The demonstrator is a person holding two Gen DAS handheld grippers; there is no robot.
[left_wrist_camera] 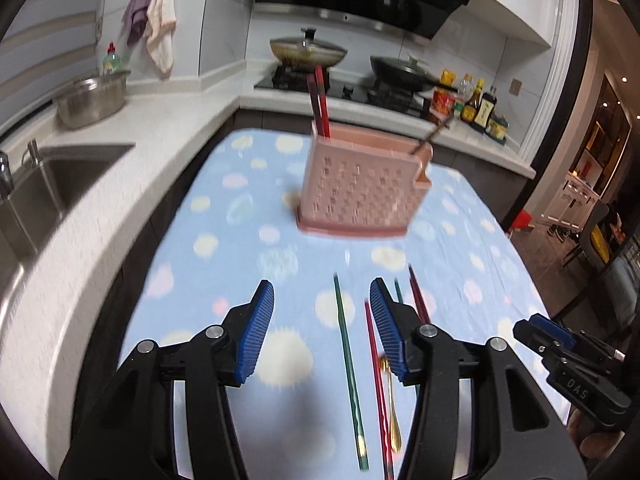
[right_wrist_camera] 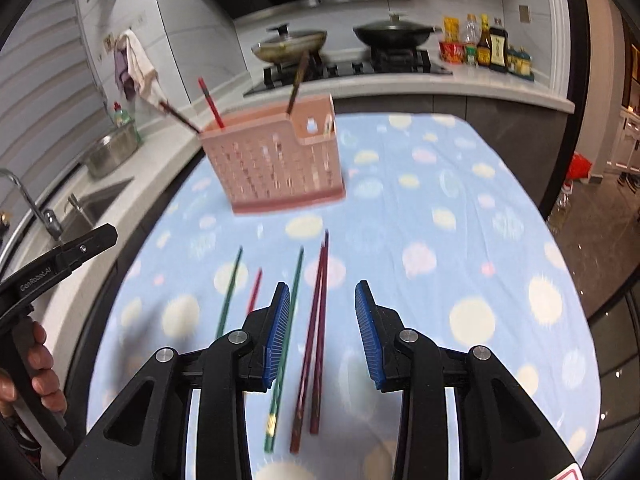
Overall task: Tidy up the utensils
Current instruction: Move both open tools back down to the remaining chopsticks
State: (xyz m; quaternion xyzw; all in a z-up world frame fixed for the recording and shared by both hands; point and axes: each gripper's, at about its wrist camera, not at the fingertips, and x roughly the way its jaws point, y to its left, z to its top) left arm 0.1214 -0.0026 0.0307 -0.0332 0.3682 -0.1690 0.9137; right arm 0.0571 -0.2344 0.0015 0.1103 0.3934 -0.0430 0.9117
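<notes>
A pink perforated utensil holder (left_wrist_camera: 360, 192) stands on the blue spotted tablecloth (left_wrist_camera: 200, 248), with red and brown chopsticks sticking out of it; it also shows in the right wrist view (right_wrist_camera: 280, 168). My left gripper (left_wrist_camera: 322, 292) is open and empty above a green chopstick (left_wrist_camera: 348, 364), a red chopstick (left_wrist_camera: 376, 376) and a gold spoon (left_wrist_camera: 392, 408). My right gripper (right_wrist_camera: 322, 294) is open and empty above a dark red chopstick pair (right_wrist_camera: 314, 340). A green chopstick (right_wrist_camera: 286, 340) lies by its left finger. Another green chopstick (right_wrist_camera: 230, 292) and a red one (right_wrist_camera: 254, 290) lie further left.
A counter with a sink (left_wrist_camera: 52, 184) and a steel bowl (left_wrist_camera: 92, 96) runs along the left. A stove with two pans (left_wrist_camera: 308, 52) and sauce bottles (left_wrist_camera: 480, 108) are behind the table. The right gripper's body (left_wrist_camera: 572, 364) shows at the left view's right edge.
</notes>
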